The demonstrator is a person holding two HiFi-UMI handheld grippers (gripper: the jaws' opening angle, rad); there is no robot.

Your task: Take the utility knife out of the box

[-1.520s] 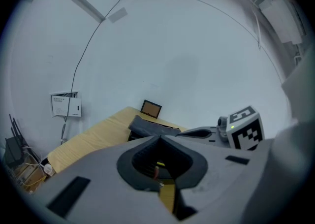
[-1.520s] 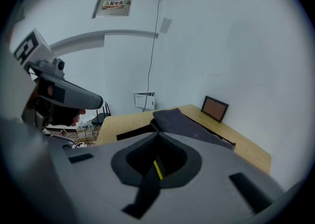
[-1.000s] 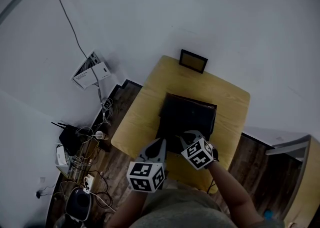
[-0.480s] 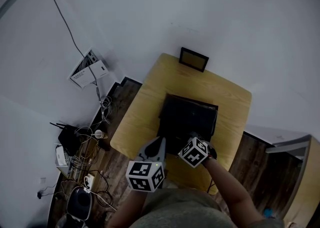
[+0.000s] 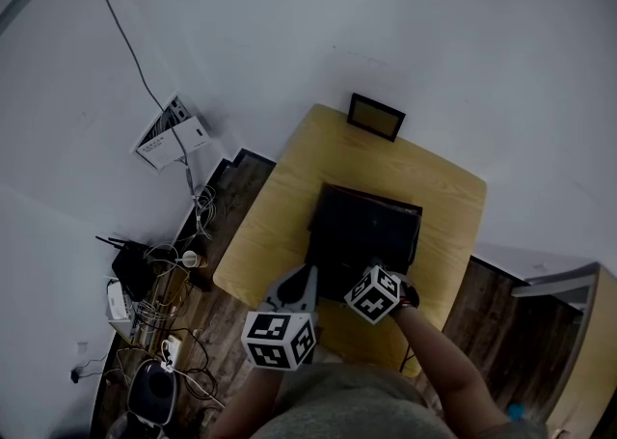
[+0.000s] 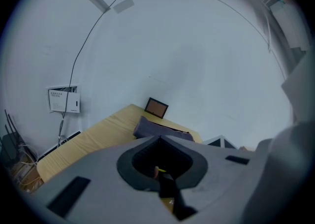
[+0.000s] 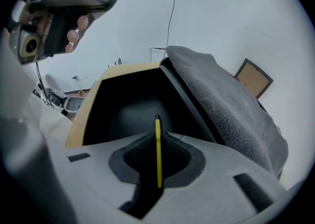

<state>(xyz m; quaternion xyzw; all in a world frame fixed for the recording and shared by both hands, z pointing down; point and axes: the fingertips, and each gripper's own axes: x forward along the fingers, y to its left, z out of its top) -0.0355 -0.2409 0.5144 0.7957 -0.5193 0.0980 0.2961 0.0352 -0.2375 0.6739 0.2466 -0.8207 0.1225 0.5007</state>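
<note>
A dark box [image 5: 364,230] stands open on the yellow table [image 5: 280,205], its grey felt lid [image 7: 221,105] leaning back. My right gripper [image 7: 158,134] reaches down into the box [image 7: 128,105]. Its jaws have just been closing with the thin yellow utility knife [image 7: 158,154] upright between them, and the pads now press on it. In the head view only the right gripper's [image 5: 362,281] marker cube shows over the box's near edge. My left gripper [image 5: 308,273] hovers by the box's near left corner. Seen in its own view, the left gripper [image 6: 160,138] is shut and holds nothing.
A small framed picture [image 5: 374,117] leans on the wall at the table's far edge. Cables and devices [image 5: 145,273] clutter the floor on the left below a white wall unit [image 5: 174,133]. A cabinet [image 5: 578,331] stands at the right.
My right gripper has sunk toward the box's near edge and its cube has turned. The left gripper has stayed where it was.
</note>
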